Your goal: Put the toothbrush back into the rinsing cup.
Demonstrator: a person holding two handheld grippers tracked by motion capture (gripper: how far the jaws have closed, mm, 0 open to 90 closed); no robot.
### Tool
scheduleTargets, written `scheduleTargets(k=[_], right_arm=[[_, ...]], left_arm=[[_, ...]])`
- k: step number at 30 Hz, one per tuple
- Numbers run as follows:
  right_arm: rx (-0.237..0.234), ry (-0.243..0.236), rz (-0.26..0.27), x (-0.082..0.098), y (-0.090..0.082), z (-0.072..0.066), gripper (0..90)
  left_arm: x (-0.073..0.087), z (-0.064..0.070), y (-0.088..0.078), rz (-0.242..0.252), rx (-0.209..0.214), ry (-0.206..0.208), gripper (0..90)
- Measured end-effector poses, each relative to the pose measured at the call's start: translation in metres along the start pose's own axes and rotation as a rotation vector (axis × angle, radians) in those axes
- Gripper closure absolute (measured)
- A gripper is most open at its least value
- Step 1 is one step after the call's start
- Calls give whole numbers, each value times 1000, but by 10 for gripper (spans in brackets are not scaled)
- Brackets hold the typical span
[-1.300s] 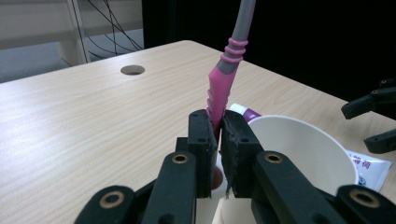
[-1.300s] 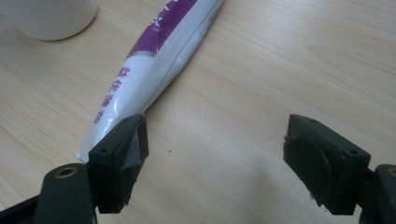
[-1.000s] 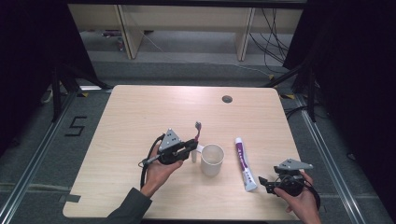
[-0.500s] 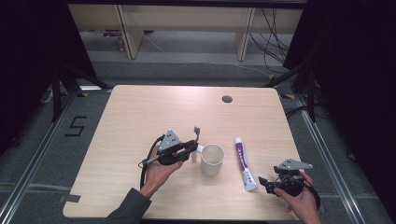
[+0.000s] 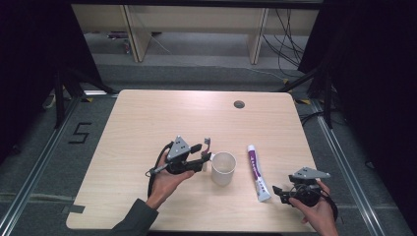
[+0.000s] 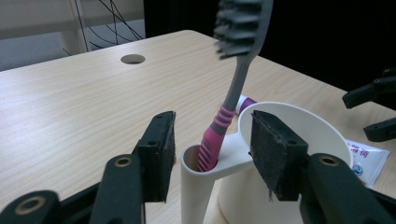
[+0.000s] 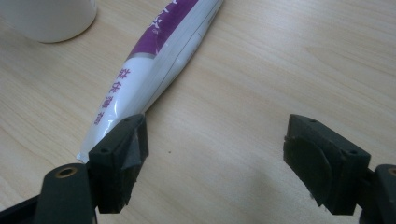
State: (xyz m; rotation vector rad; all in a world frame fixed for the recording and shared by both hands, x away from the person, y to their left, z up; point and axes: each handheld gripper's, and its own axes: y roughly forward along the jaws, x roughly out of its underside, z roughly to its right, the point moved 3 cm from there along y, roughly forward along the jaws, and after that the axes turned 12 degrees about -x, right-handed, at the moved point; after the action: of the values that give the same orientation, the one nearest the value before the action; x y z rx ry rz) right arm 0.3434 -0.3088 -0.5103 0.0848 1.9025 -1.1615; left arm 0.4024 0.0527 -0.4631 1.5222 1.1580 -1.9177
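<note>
Toothbrush [image 6: 227,98] bristle tips cut off at top edge, handle's foot hidden inside cup's side holder [image 6: 196,186]

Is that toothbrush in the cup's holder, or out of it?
In. The toothbrush stands bristles-up, its pink handle down in the small side tube of the white cup, leaning slightly.

A toothbrush [image 6: 219,126] with a pink ribbed grip, grey neck and dark bristles stands tilted, head up, in the small side tube of a white cup [image 6: 299,135]. The cup [image 5: 223,168] stands upright near the middle of the bench, with its holder tube on its left side.
</note>
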Motion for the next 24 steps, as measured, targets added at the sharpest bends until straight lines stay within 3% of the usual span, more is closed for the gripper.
scheduleTargets(k=[2, 4, 7, 8, 11, 12, 14, 15, 17, 18, 21, 22, 24], right_arm=[[18, -9, 4, 0, -1, 1, 229], [-6, -21, 5, 0, 1, 2, 228], [5, -32, 1, 0, 0, 2, 228], [14, -4, 2, 0, -1, 1, 229], [-6, 3, 2, 0, 0, 0, 228], [-5, -28, 2, 0, 0, 2, 228], [9, -30, 4, 0, 0, 3, 228], [4, 0, 2, 0, -1, 0, 229], [-10, 3, -1, 0, 0, 0, 228], [16, -5, 2, 0, -1, 1, 228], [-5, 5, 2, 0, 0, 0, 229], [18, -6, 4, 0, -1, 1, 228], [11, -30, 5, 0, 0, 3, 229]], left_arm=[[-2, 0, -2, -3, -2, -4, 456], [-5, 1, -5, 7, -4, -12, 424], [-10, 2, -9, 1, -8, -4, 367], [-11, 2, -10, 3, -7, -4, 360], [-16, 3, -17, 10, -1, -8, 345], [-17, 3, -18, 10, 2, -13, 342], [-18, 3, -22, 6, -3, -13, 336], [-18, 3, -24, 5, -1, -14, 334], [-17, 3, -28, 3, 3, -14, 332], [-17, 3, -30, -4, 1, -8, 331], [-13, 2, -34, -16, 3, -6, 325], [-11, 2, -36, -23, 5, -4, 323], [-6, 1, -38, -33, 2, 4, 312]])
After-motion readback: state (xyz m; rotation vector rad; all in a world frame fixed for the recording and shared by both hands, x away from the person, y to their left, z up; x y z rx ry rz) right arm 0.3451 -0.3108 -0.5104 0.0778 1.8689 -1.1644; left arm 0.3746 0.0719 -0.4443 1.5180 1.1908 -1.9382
